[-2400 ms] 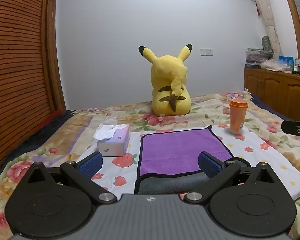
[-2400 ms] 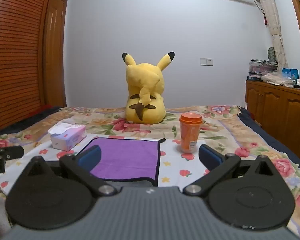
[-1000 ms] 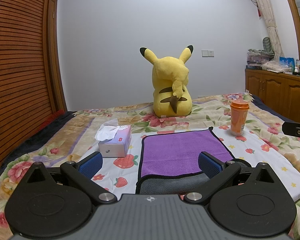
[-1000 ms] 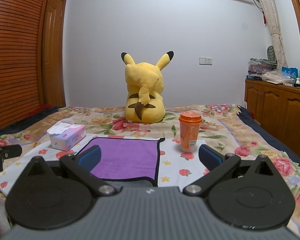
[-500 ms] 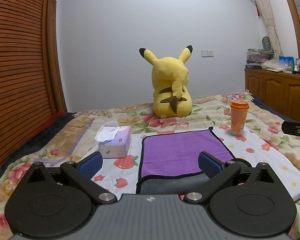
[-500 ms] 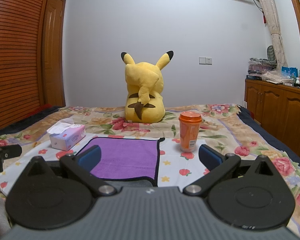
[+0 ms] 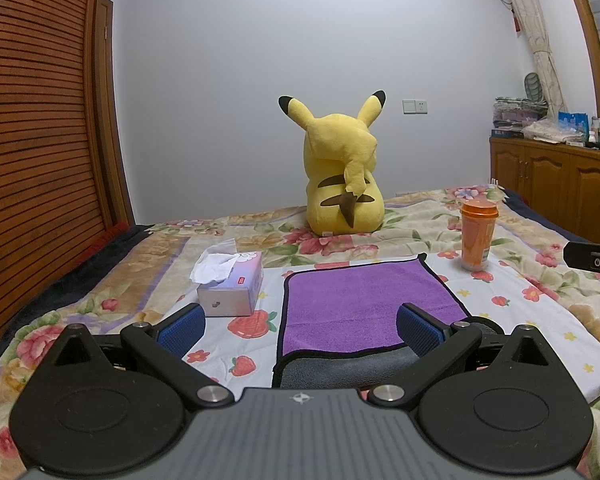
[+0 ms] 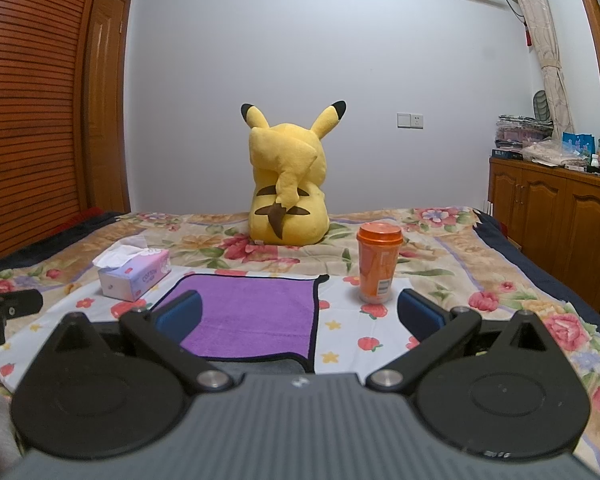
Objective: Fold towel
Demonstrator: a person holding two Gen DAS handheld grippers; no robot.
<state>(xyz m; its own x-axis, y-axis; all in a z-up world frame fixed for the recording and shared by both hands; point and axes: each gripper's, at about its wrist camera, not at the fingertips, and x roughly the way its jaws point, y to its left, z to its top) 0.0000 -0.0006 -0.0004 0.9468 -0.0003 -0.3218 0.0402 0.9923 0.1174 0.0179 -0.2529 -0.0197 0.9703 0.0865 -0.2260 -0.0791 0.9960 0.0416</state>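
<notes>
A purple towel (image 7: 360,300) with black trim and a grey underside lies on a white strawberry-print cloth (image 7: 512,320) on the bed; its near edge is turned over, grey side up. It also shows in the right wrist view (image 8: 256,320). My left gripper (image 7: 300,330) is open and empty, held just before the towel's near edge. My right gripper (image 8: 300,314) is open and empty, over the towel's near right corner. Each gripper's tip shows at the edge of the other's view.
A tissue box (image 7: 232,284) stands left of the towel and an orange cup (image 7: 477,236) right of it. A yellow plush toy (image 7: 342,172) sits behind on the floral bedspread. Wooden cabinets (image 8: 556,224) stand at the right, a slatted wooden wall (image 7: 32,140) at the left.
Both grippers have stayed open and almost still, with only a slight drift of view. The towel has not moved.
</notes>
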